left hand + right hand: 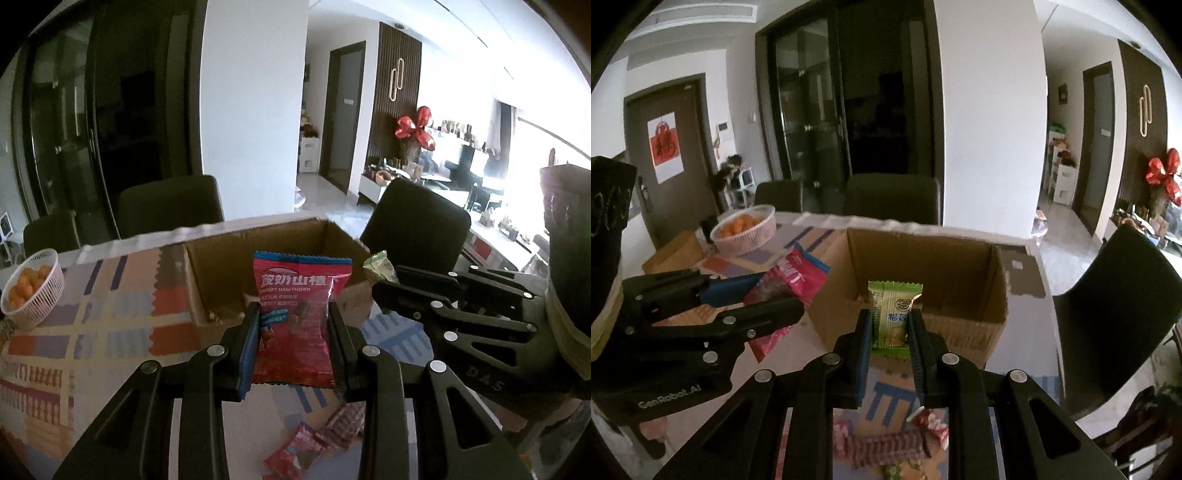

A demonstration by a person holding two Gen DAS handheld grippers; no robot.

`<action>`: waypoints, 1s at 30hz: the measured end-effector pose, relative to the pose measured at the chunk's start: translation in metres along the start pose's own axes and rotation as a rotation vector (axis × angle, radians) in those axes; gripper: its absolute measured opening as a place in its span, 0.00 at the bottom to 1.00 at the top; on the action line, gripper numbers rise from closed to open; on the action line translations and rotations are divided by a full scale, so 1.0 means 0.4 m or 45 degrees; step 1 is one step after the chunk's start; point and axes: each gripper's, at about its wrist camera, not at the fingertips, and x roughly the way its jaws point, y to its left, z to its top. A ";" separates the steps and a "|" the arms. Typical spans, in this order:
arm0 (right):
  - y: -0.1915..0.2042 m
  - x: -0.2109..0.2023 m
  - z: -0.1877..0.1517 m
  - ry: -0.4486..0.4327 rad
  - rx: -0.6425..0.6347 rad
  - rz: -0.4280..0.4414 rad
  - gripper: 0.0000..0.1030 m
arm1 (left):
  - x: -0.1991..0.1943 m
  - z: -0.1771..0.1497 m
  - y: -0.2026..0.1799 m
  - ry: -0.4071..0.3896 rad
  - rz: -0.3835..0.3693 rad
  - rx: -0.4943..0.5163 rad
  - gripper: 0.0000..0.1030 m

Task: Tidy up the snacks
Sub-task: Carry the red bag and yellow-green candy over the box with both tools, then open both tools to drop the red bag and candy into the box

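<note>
Hand-held gripper [889,328] above patterned tablecloth [886,402].

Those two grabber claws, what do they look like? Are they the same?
Yes, they match. The left gripper and right gripper are both matte black plastic, built from angular linked bars with triangle-shaped holes and round silver rivets. Blue pads line the inner finger faces. Seen from the right wrist camera, the left one's body reads "GenRobot.AI" in pale letters. No cables or sleeves show.

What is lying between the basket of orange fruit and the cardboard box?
In the left wrist view, only patterned tablecloth lies between the white basket and the cardboard box.
</note>
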 end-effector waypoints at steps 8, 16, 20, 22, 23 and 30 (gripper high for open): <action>-0.024 0.017 0.058 -0.024 0.008 -0.018 0.20 | 0.035 0.063 0.015 -0.012 0.009 -0.007 0.33; -0.058 0.085 0.098 0.024 0.020 -0.045 0.20 | 0.109 0.111 0.041 0.042 0.019 -0.033 0.33; -0.079 0.115 0.109 0.050 0.023 -0.065 0.20 | 0.149 0.122 0.057 0.085 0.009 -0.052 0.33; -0.086 0.128 0.116 0.063 0.021 -0.074 0.20 | 0.180 0.129 0.066 0.116 0.003 -0.059 0.33; -0.090 0.136 0.119 0.069 0.022 -0.079 0.20 | 0.189 0.130 0.070 0.126 0.004 -0.060 0.33; -0.101 0.177 0.133 0.100 0.021 -0.110 0.25 | 0.239 0.126 0.083 0.201 0.050 -0.056 0.40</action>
